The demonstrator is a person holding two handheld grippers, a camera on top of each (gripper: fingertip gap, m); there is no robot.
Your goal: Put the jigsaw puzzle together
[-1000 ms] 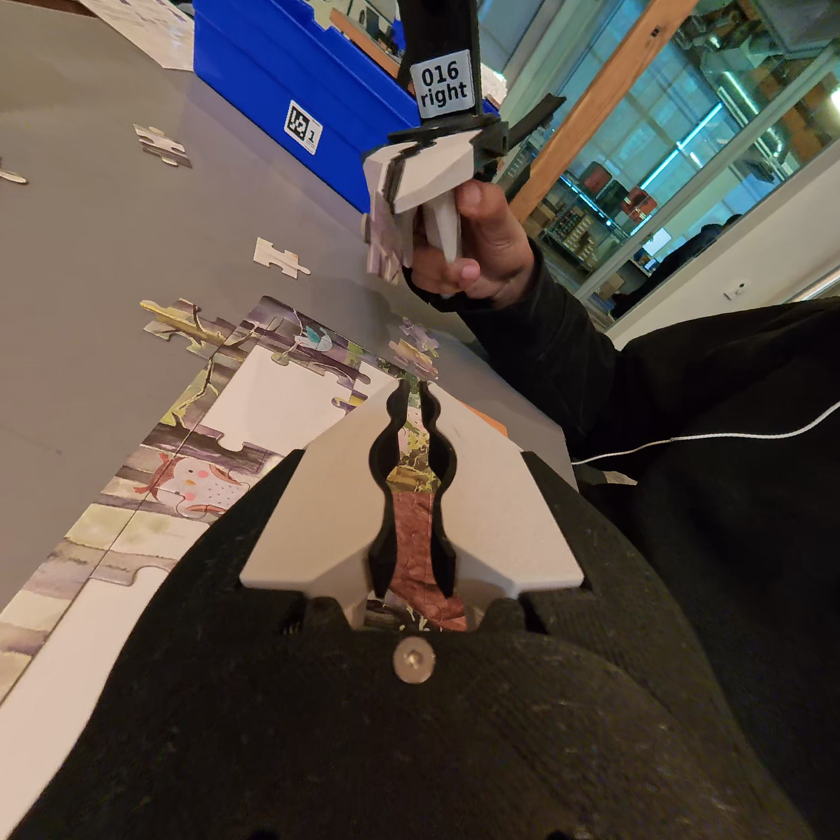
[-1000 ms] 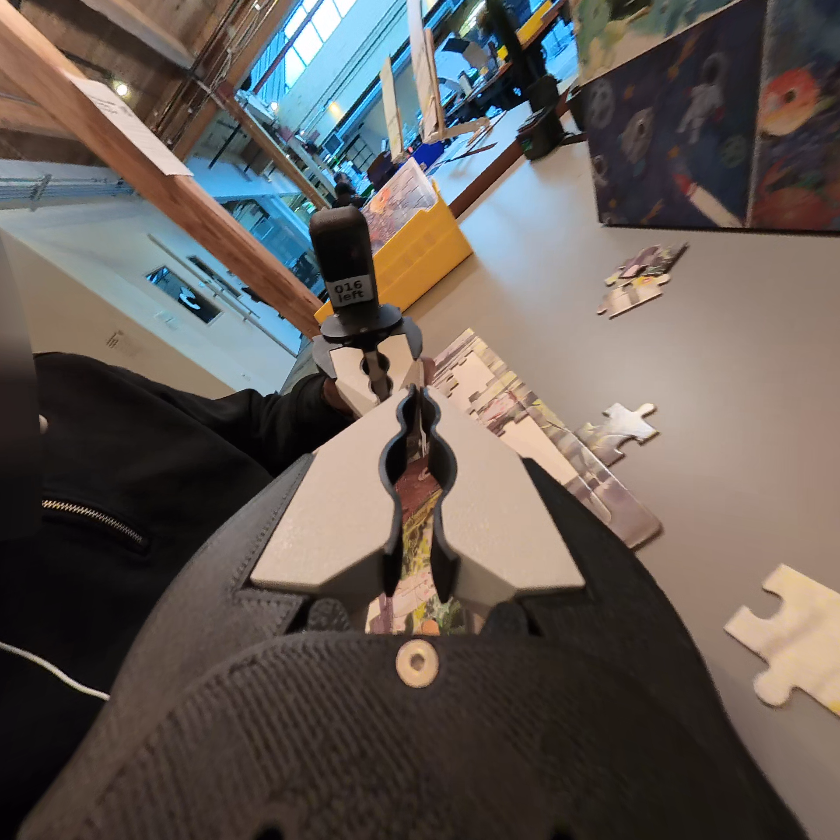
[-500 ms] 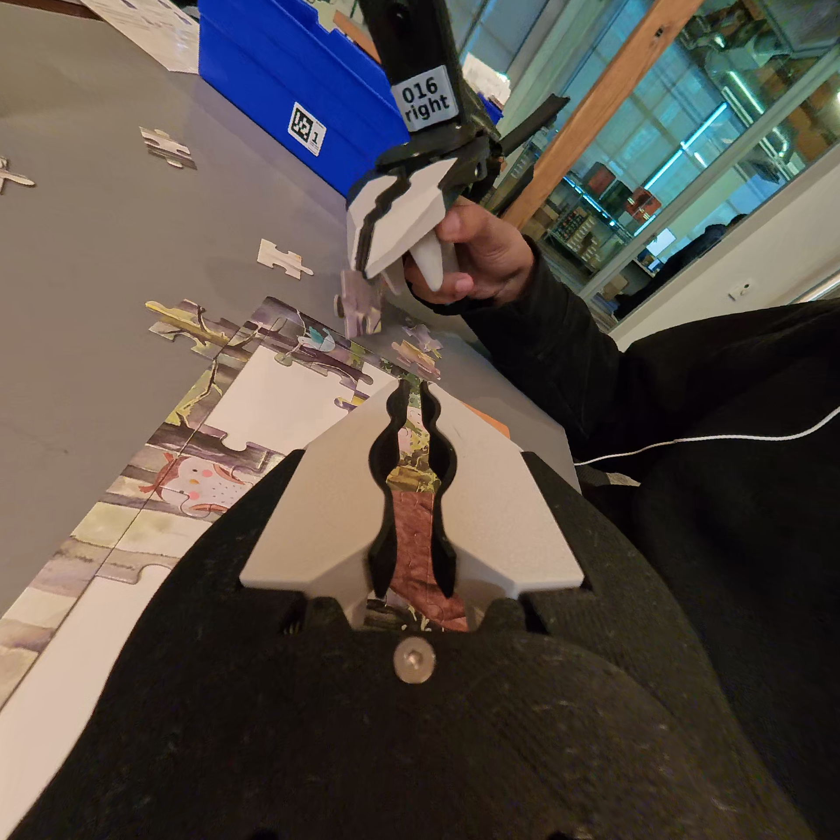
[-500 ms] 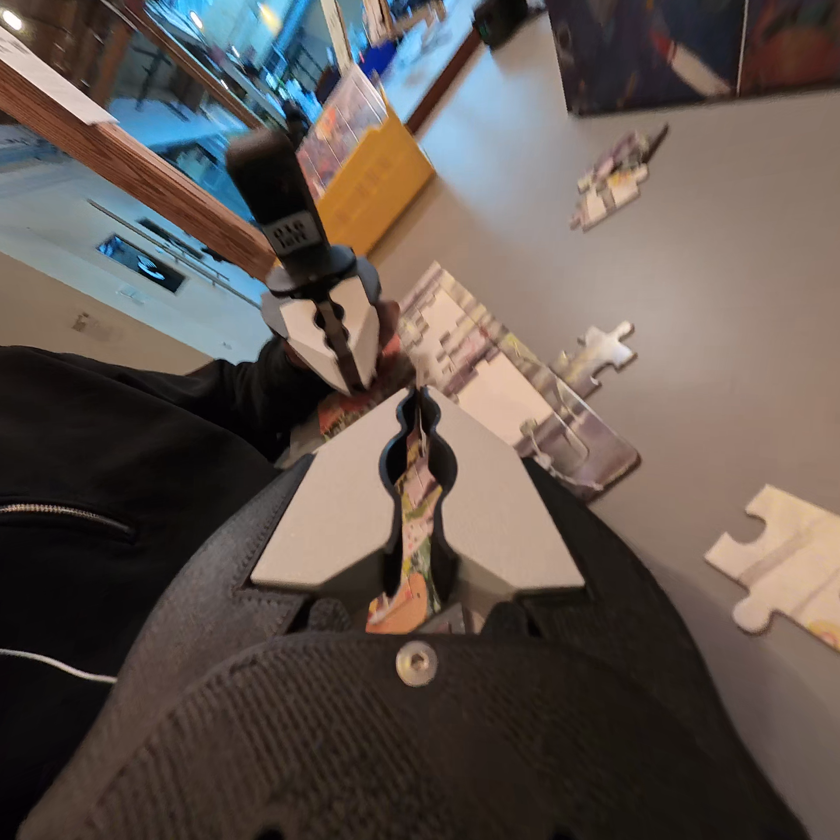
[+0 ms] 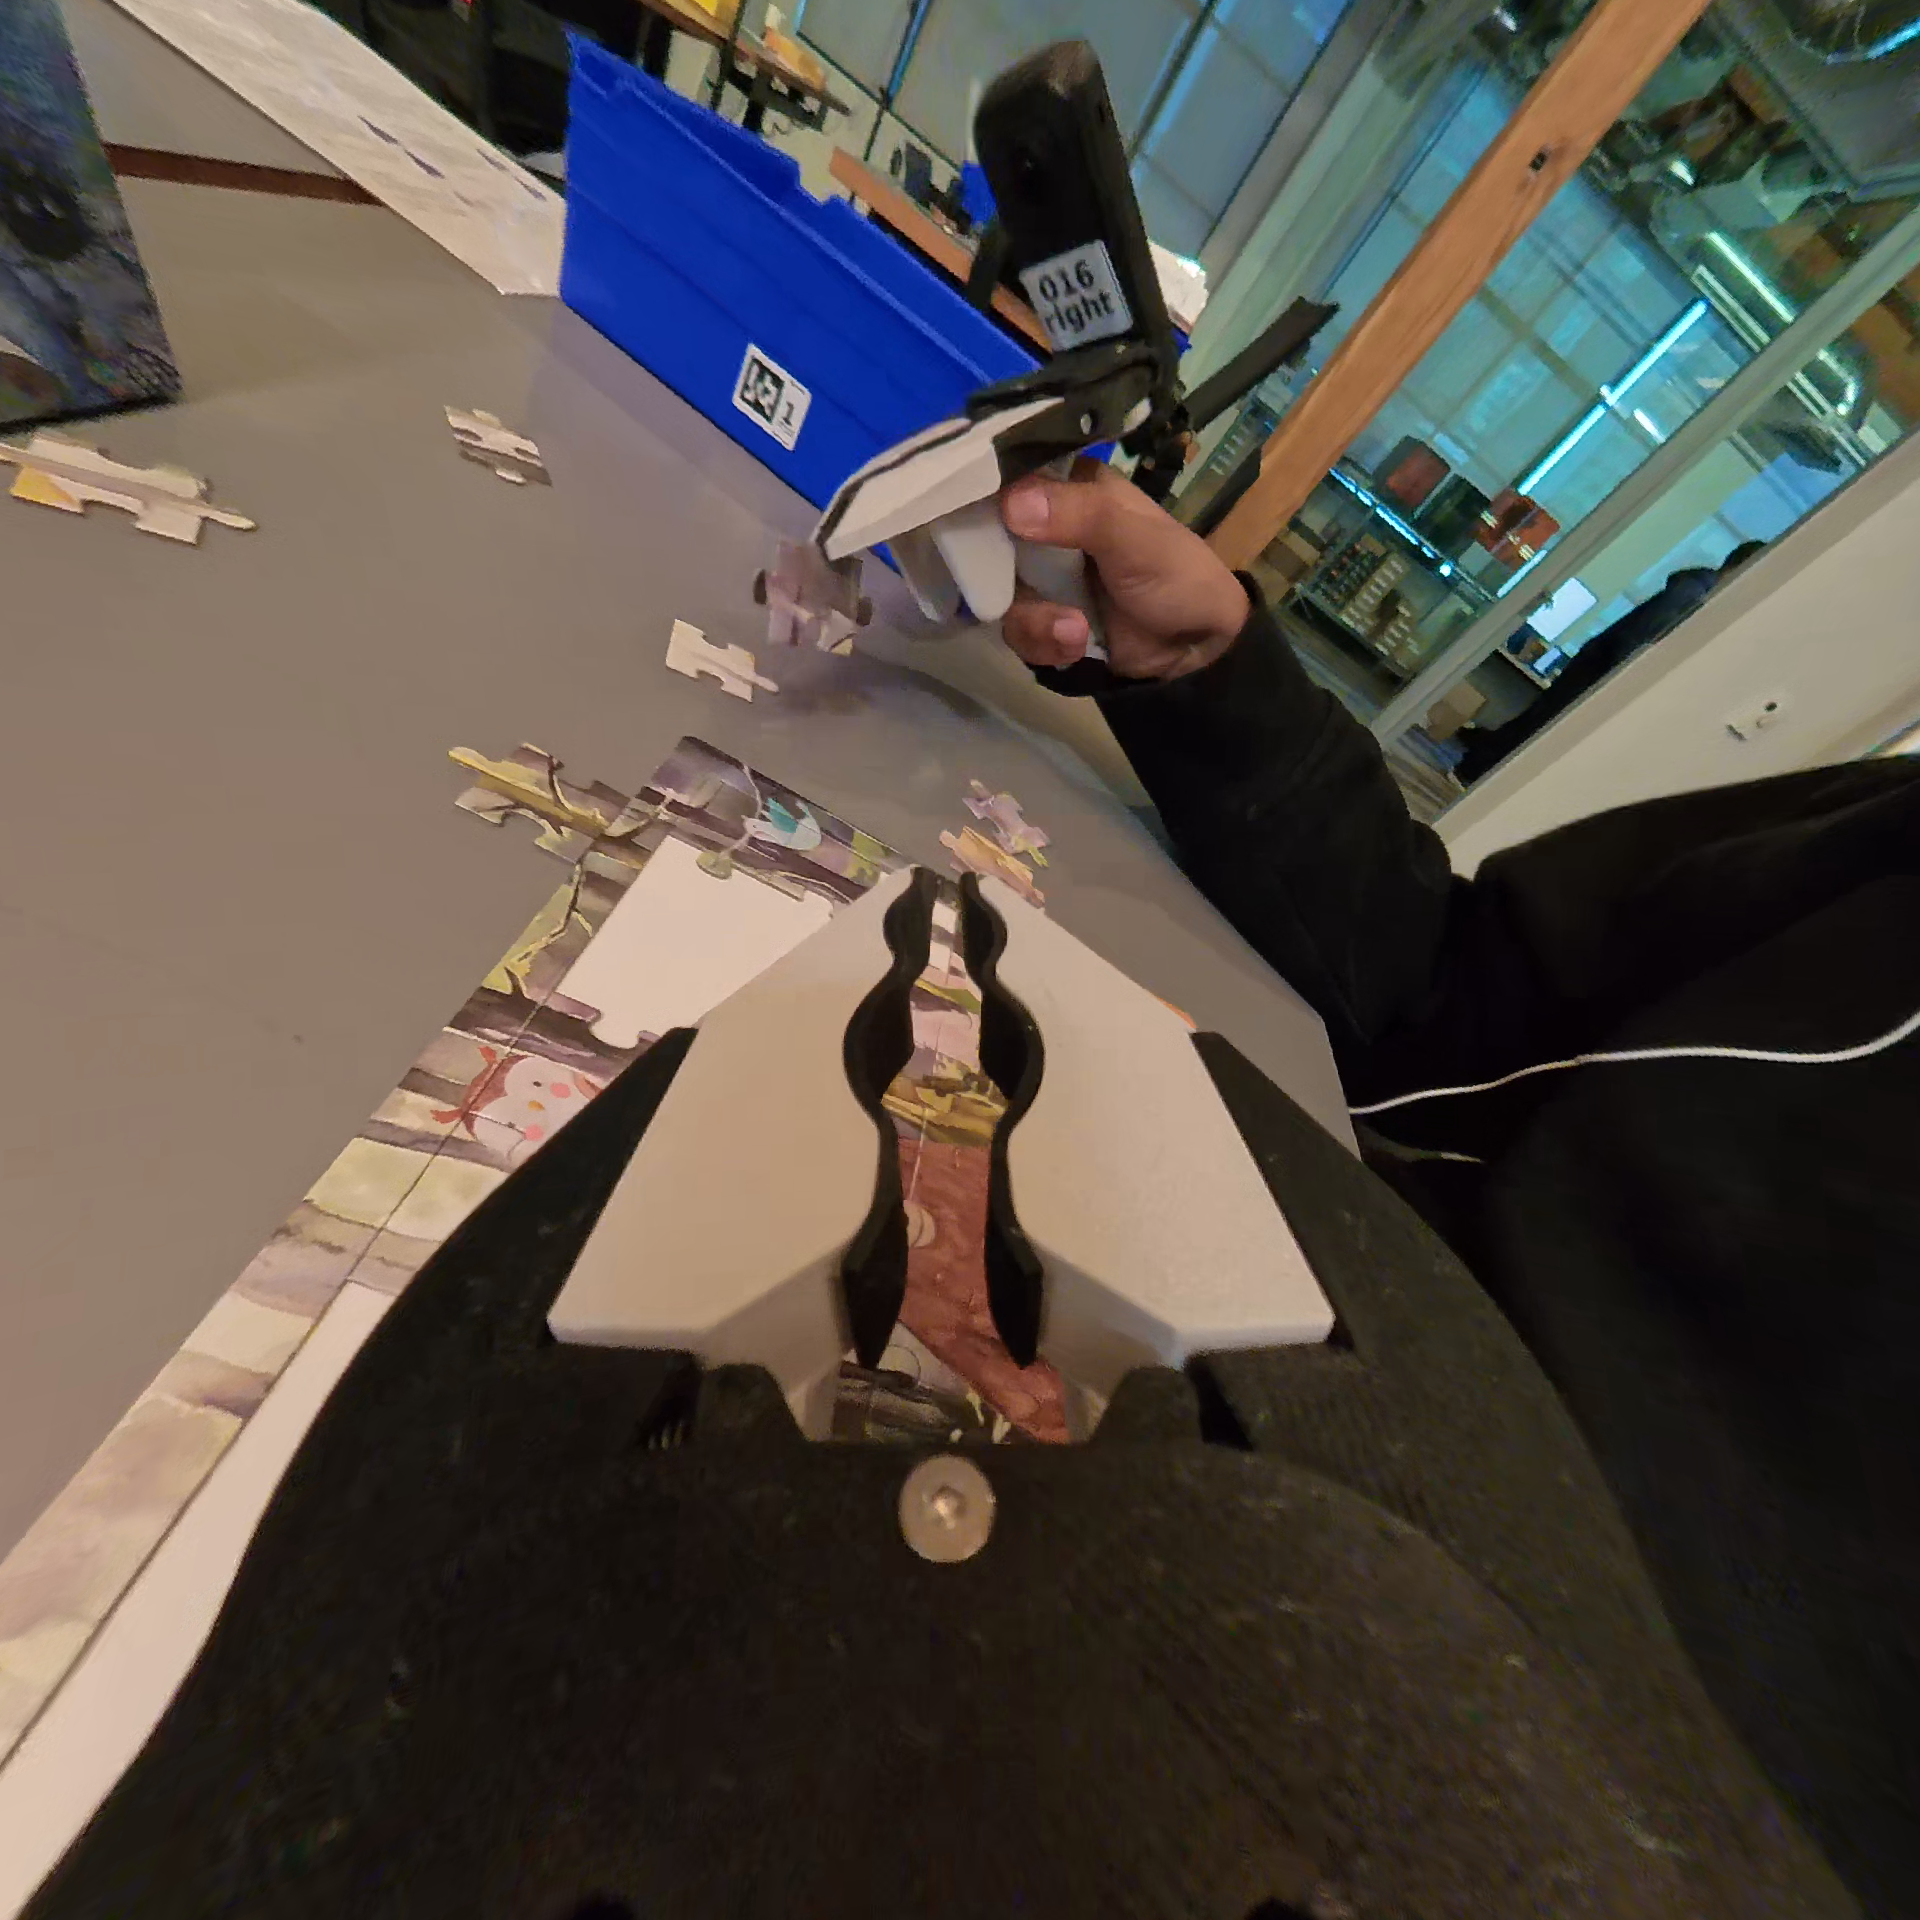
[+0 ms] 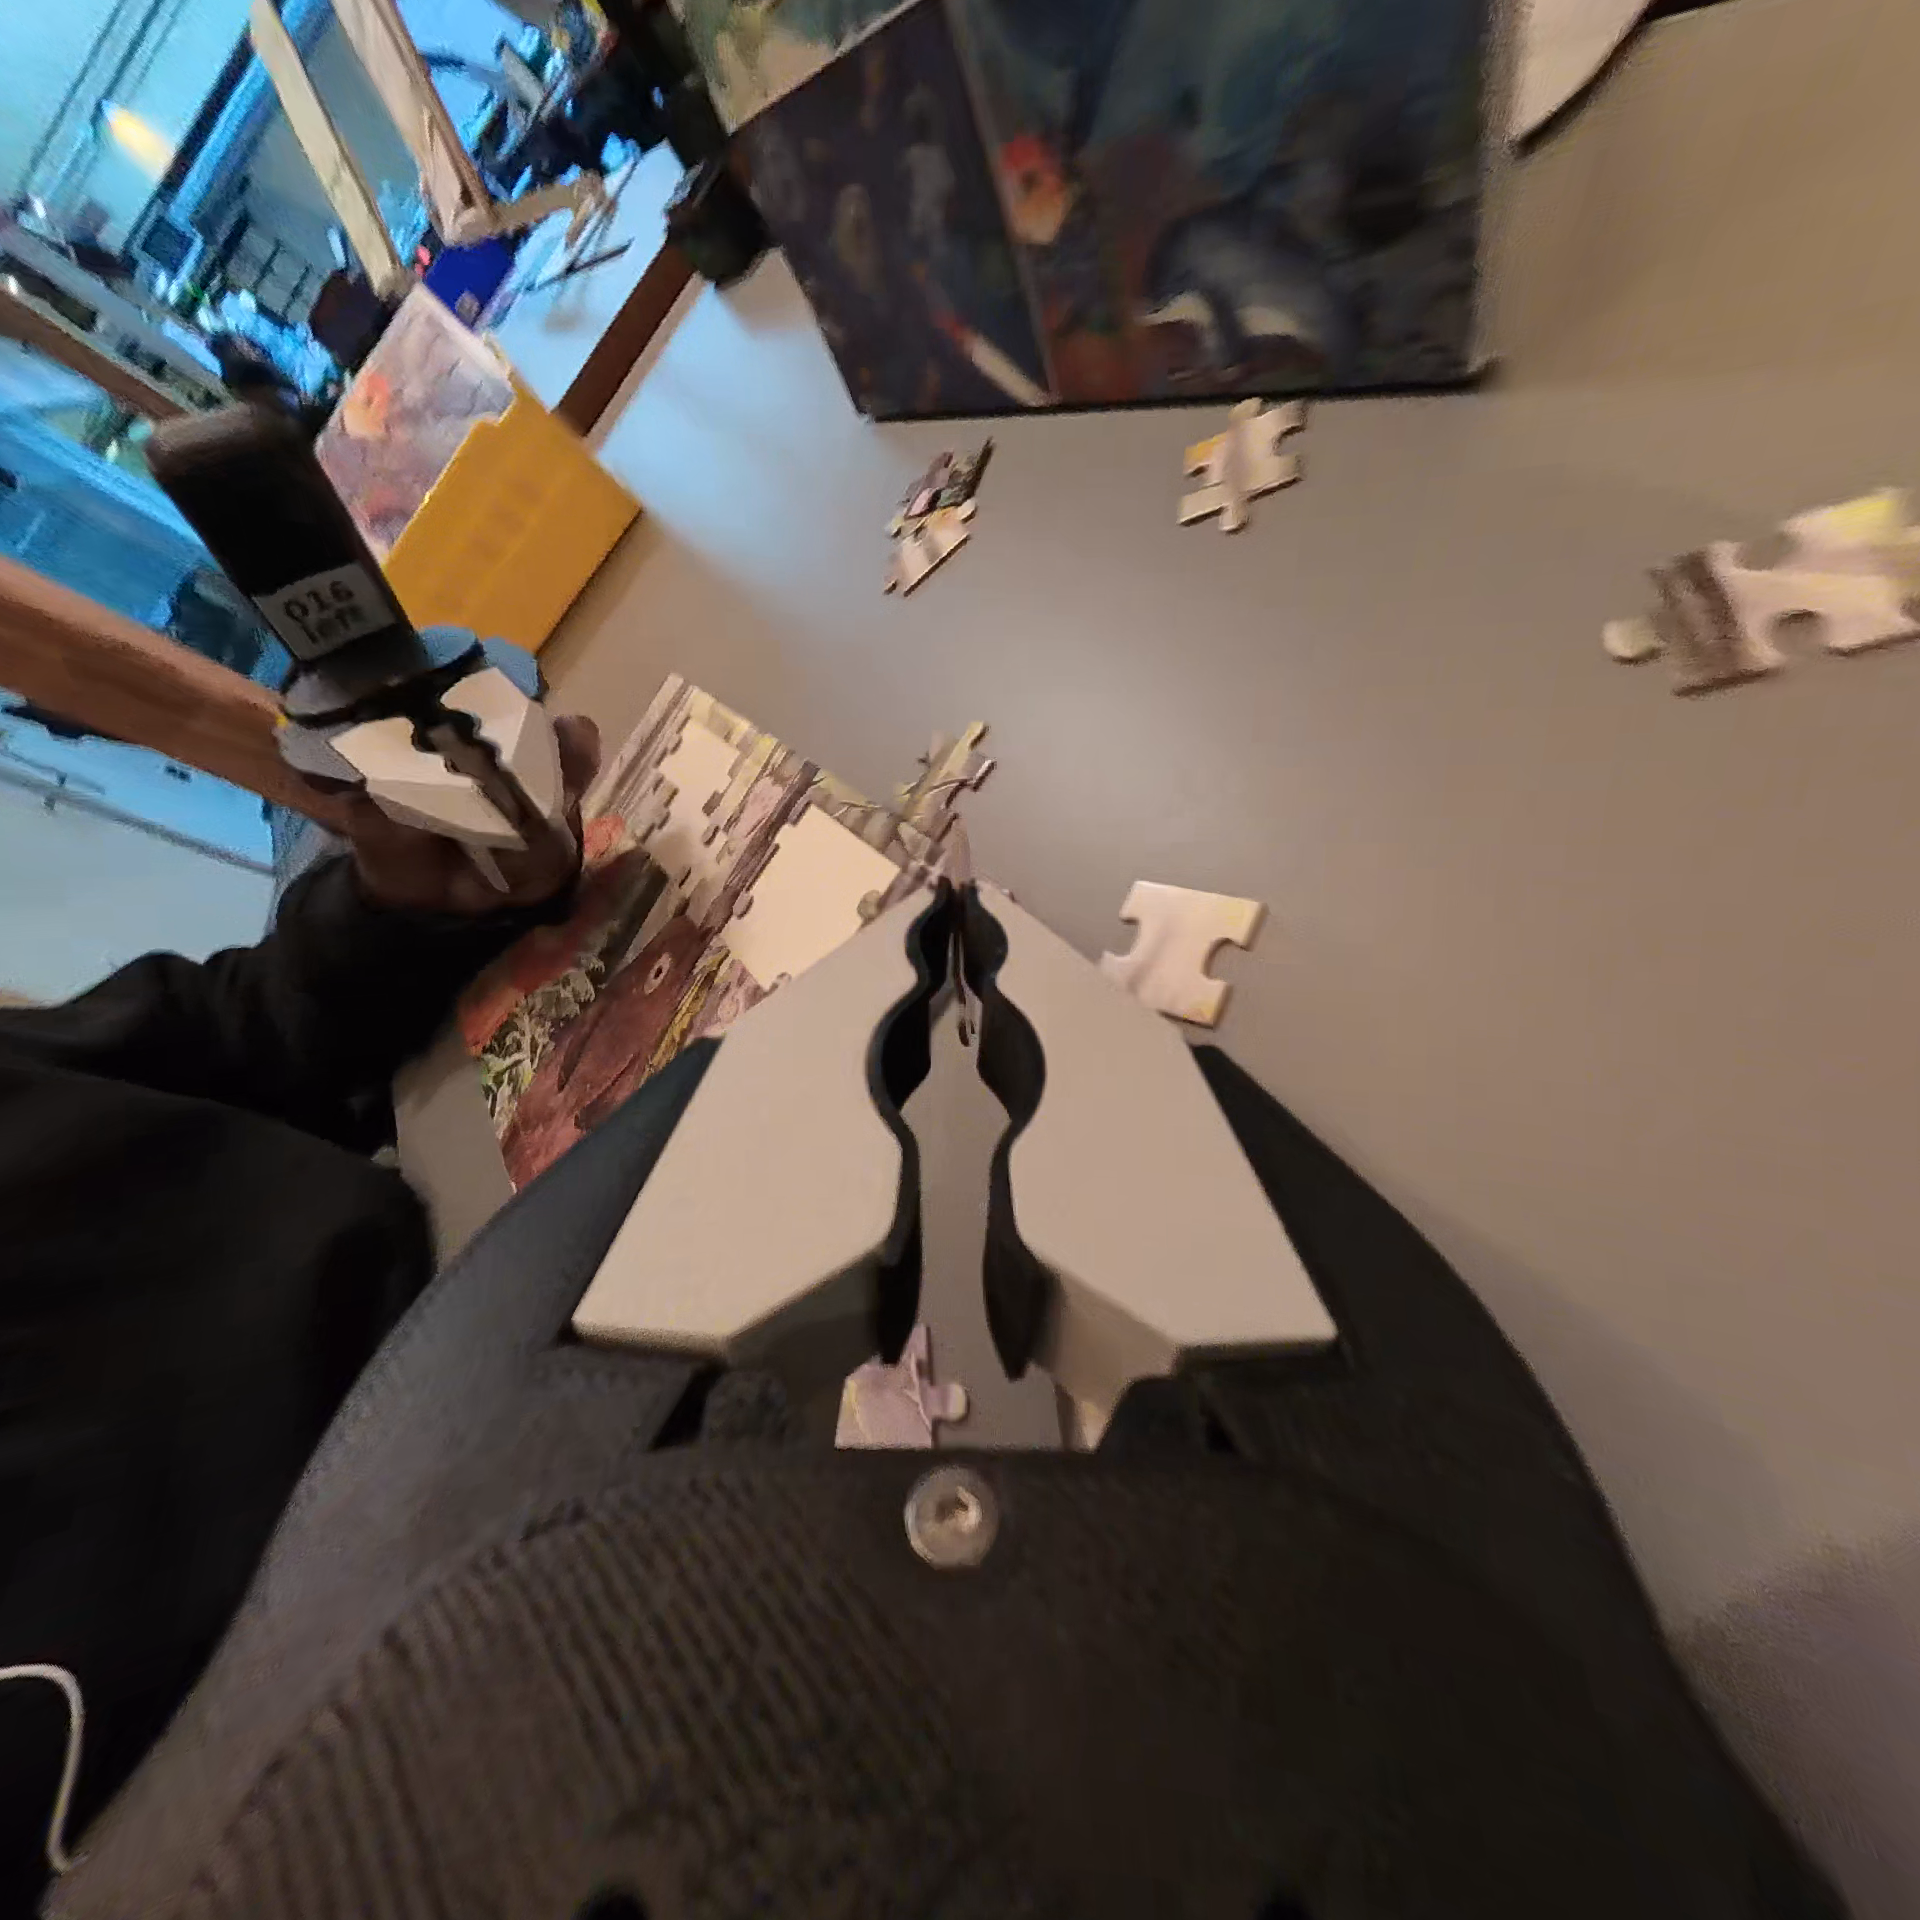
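The right gripper (image 5: 836, 540) was clenched on a pale purple puzzle piece (image 5: 810, 608), held by one edge and hanging clear above the grey table (image 5: 260, 644). It hung beyond the far corner of the partly assembled puzzle (image 5: 665, 935), just beside a white loose piece (image 5: 719, 659) lying flat. The left gripper (image 5: 940, 883) hovered over the puzzle's near portion, its fingers nearly together with a narrow gap and nothing between them. The puzzle's interior showed bare white gaps. Several loose pieces (image 6: 1242, 462) lay scattered well apart on the table. A blue bin (image 5: 727, 281) and a dark picture box (image 6: 1143, 208) bounded the far side; open table surface lay between them and the puzzle.
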